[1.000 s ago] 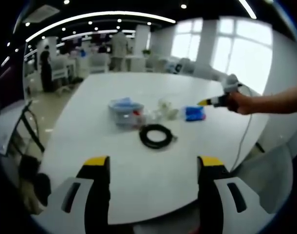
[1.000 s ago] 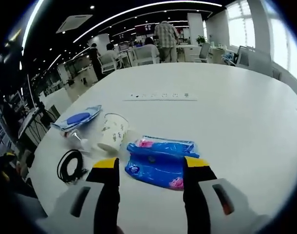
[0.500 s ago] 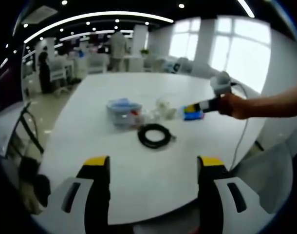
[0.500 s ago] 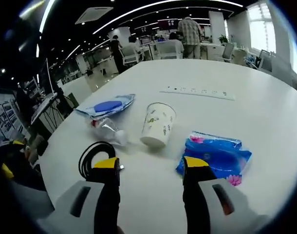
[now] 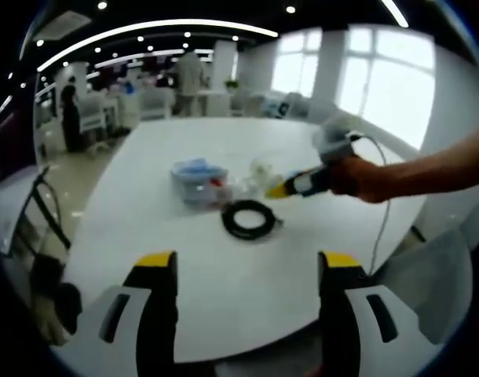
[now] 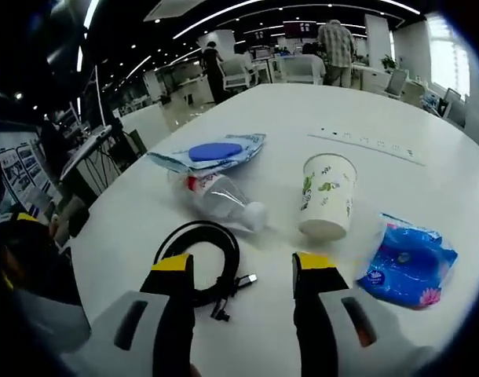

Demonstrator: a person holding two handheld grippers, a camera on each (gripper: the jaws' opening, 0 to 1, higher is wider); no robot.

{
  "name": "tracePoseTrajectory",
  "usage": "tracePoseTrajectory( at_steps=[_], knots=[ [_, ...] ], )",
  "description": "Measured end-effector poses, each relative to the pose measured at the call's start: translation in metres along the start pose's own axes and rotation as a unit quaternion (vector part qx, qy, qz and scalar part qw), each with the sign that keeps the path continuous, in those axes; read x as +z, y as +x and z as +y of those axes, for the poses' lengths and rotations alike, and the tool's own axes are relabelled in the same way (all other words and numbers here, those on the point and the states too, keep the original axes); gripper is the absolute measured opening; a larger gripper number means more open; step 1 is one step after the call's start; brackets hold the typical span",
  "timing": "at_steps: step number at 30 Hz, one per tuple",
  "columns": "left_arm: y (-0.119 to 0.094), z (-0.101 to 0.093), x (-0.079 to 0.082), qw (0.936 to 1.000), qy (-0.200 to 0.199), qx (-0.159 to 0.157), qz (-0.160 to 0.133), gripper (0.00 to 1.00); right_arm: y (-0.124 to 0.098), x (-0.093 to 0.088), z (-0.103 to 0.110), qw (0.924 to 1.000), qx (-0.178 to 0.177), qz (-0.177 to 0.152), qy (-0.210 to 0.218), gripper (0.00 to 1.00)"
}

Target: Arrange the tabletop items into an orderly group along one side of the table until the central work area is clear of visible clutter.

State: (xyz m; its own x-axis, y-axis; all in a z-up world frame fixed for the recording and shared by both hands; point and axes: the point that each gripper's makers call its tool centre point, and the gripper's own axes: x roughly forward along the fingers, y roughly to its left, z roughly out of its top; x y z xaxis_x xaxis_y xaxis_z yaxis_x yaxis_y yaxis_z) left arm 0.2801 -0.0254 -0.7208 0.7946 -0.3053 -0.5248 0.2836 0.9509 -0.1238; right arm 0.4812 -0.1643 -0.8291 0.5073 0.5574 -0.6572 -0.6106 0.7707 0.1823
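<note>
Left gripper view: left gripper (image 5: 243, 271) jaws spread, empty, over a white table (image 5: 145, 212); one black cable coil (image 5: 250, 218) mid-table, the right gripper (image 5: 290, 187) beyond it.
Right gripper view: right gripper (image 6: 241, 271) gaping, empty, above the coil; one paper cup (image 6: 327, 195), one toppled bottle (image 6: 220, 197), one blue pouch (image 6: 404, 267), one blue-lidded pack (image 6: 212, 152), power strip (image 6: 369, 145) behind

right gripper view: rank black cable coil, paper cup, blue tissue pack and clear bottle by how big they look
1. black cable coil, though it lies nearest the camera
2. clear bottle and blue tissue pack, too alike to rank
3. paper cup, only slightly smaller
</note>
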Motion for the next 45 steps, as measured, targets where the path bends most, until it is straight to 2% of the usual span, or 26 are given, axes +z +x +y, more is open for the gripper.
tracePoseTrajectory(
  at_steps=[10, 14, 23, 30, 36, 39, 43, 45],
  knots=[
    [-0.001, -0.001, 0.0, 1.0, -0.001, -0.002, -0.001, 0.7, 0.027, -0.008, 0.024, 0.9992, 0.016, 0.029, -0.024, 0.48],
    [-0.001, 0.0, 0.0, 1.0, -0.002, 0.0, -0.001, 0.7, 0.035, -0.011, 0.031, 0.9986, 0.026, 0.035, -0.029, 0.43],
    [-0.001, 0.002, 0.001, 1.0, -0.006, 0.001, 0.0, 0.7, 0.047, -0.024, 0.034, 0.9968, 0.025, 0.061, -0.044, 0.4],
    [-0.001, 0.002, 0.0, 1.0, -0.007, 0.001, 0.0, 0.7, 0.049, -0.025, 0.031, 0.9967, 0.021, 0.062, -0.048, 0.35],
    [-0.001, 0.002, 0.0, 1.0, -0.007, 0.002, 0.001, 0.7, 0.048, -0.025, 0.025, 0.996, 0.008, 0.063, -0.062, 0.25],
    [-0.001, 0.002, 0.0, 1.0, -0.007, 0.002, 0.002, 0.69, 0.045, -0.027, 0.021, 0.9944, 0.001, 0.07, -0.078, 0.16],
    [0.0, 0.001, 0.0, 1.0, -0.008, 0.001, 0.003, 0.69, 0.05, -0.029, 0.014, 0.995, 0.005, 0.072, -0.069, 0.08],
    [0.0, 0.002, 0.0, 0.9999, -0.01, 0.001, 0.003, 0.69, 0.049, -0.031, 0.017, 0.9944, 0.01, 0.075, -0.073, 0.07]
  ],
)
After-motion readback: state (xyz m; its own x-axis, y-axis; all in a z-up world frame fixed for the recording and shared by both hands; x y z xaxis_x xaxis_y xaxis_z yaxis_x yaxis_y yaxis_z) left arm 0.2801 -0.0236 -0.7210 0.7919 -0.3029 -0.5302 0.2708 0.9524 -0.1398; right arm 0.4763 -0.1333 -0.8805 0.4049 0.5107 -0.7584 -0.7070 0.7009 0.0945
